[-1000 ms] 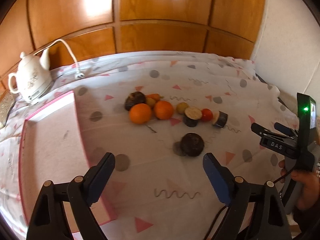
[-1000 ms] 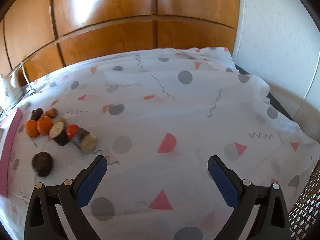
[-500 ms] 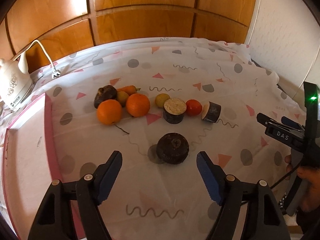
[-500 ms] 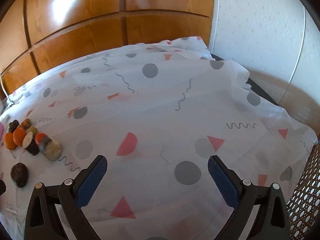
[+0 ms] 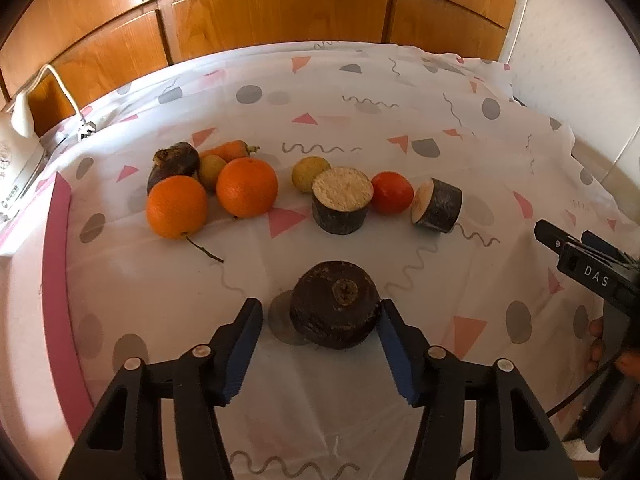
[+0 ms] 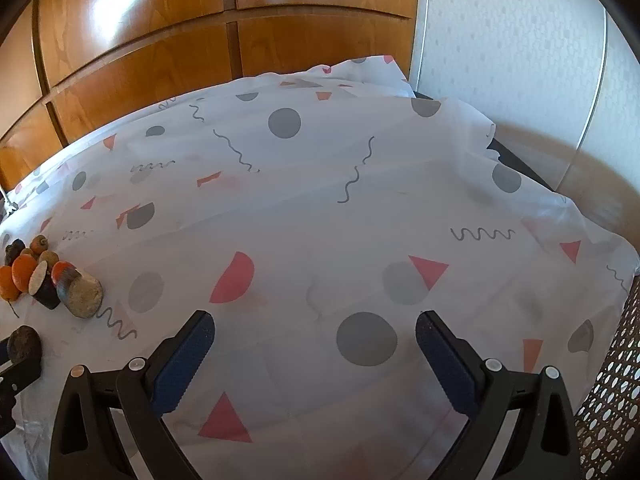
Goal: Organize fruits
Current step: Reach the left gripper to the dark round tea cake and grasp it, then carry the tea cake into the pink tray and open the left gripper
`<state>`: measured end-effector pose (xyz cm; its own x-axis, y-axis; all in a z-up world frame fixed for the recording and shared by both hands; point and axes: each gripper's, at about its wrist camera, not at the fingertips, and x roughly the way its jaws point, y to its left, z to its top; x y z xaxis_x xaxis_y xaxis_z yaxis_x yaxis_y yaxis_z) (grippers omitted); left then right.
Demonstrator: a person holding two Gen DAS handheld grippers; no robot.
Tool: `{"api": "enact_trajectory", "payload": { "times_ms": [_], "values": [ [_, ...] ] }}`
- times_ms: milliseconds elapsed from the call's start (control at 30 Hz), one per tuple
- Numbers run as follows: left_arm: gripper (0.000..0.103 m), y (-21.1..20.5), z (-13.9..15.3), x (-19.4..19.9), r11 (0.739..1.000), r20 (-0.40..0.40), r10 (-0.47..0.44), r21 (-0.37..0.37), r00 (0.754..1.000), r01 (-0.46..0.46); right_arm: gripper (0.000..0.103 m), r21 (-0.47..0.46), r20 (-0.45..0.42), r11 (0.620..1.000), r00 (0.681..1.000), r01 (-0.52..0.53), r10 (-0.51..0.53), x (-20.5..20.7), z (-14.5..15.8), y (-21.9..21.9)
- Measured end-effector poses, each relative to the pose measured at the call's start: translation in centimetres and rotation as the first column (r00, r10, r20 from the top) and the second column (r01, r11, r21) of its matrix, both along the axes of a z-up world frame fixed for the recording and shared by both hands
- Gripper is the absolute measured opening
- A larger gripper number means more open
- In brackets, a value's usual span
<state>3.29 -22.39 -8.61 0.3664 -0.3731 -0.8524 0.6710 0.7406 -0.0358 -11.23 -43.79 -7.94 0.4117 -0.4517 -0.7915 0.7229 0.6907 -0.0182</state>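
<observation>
In the left wrist view a dark brown round piece [image 5: 334, 304] lies on the patterned cloth between the open fingers of my left gripper [image 5: 320, 320]; the right finger [image 5: 394, 344] is close against it, the left one stands apart. Behind it lie two oranges [image 5: 177, 206] [image 5: 247, 186], a red tomato [image 5: 391, 193], two dark cut chunks [image 5: 341, 200] [image 5: 437, 205], a carrot [image 5: 228, 148] and small yellow fruits [image 5: 308, 172]. My right gripper [image 6: 314, 344] is open and empty over bare cloth; the fruit group [image 6: 44, 276] sits at its far left.
A pink-edged tray [image 5: 54, 280] lies at the left of the left wrist view. A white kettle [image 5: 12, 168] with its cord stands at the back left. Wooden cabinet doors [image 5: 280, 8] run behind the table. The cloth's right edge [image 6: 592, 264] drops off near a woven chair.
My left gripper has moved forward and down, so the dark round piece now sits between its fingers. The right gripper has turned slightly to the right.
</observation>
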Motion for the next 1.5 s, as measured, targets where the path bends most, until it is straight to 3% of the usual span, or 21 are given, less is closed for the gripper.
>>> {"api": "enact_trajectory", "payload": {
  "times_ms": [133, 333, 433, 600, 767, 1033, 1300, 1400, 1500],
  "values": [
    [0.043, -0.2, 0.1, -0.2, 1.0, 0.008, -0.02, -0.011, 1.0, 0.02, 0.102, 0.009, 0.0, 1.0, 1.0, 0.003, -0.003, -0.1, -0.2, -0.1],
    [0.042, 0.7, 0.8, -0.1, 0.999, -0.004, 0.003, -0.04, 1.0, -0.003, 0.102, 0.019, 0.004, 1.0, 1.0, 0.004, -0.004, -0.2, -0.5, 0.0],
    [0.042, 2.4, 2.5, 0.1, 0.995, 0.003, 0.044, -0.092, 0.999, -0.043, 0.102, 0.017, 0.006, 1.0, 1.0, 0.005, -0.005, -0.3, -0.6, -0.1],
    [0.043, 7.3, 6.0, 1.5, 0.967, -0.001, 0.165, -0.199, 0.986, -0.162, 0.102, 0.01, 0.006, 1.0, 1.0, 0.004, -0.004, -0.2, -0.6, 0.0],
    [0.043, 14.9, 8.0, 4.2, 0.902, -0.005, 0.356, -0.258, 0.934, -0.345, 0.103, 0.011, 0.009, 1.0, 1.0, 0.001, -0.001, -0.1, -0.7, -0.1],
    [0.043, 24.8, 4.4, 9.9, 0.781, -0.049, 0.608, -0.14, 0.792, -0.608, 0.103, 0.007, 0.005, 1.0, 1.0, 0.011, -0.012, 0.1, -0.7, -0.1],
    [0.043, 26.7, 2.1, 10.4, 0.757, -0.055, 0.646, -0.083, 0.762, -0.648, 0.103, 0.005, 0.005, 1.0, 1.0, 0.019, -0.019, 0.2, -0.8, -0.1],
    [0.043, 26.6, 1.8, 10.5, 0.74, -0.057, 0.667, -0.068, 0.743, -0.669, 0.103, 0.005, 0.006, 1.0, 1.0, 0.019, -0.019, 0.2, -0.8, -0.1],
    [0.047, 26.6, 2.0, 10.1, 0.737, -0.034, 0.672, -0.067, 0.74, -0.673, 0.103, 0.004, 0.005, 1.0, 1.0, 0.017, -0.017, 0.2, -0.8, -0.1]
  ]
}}
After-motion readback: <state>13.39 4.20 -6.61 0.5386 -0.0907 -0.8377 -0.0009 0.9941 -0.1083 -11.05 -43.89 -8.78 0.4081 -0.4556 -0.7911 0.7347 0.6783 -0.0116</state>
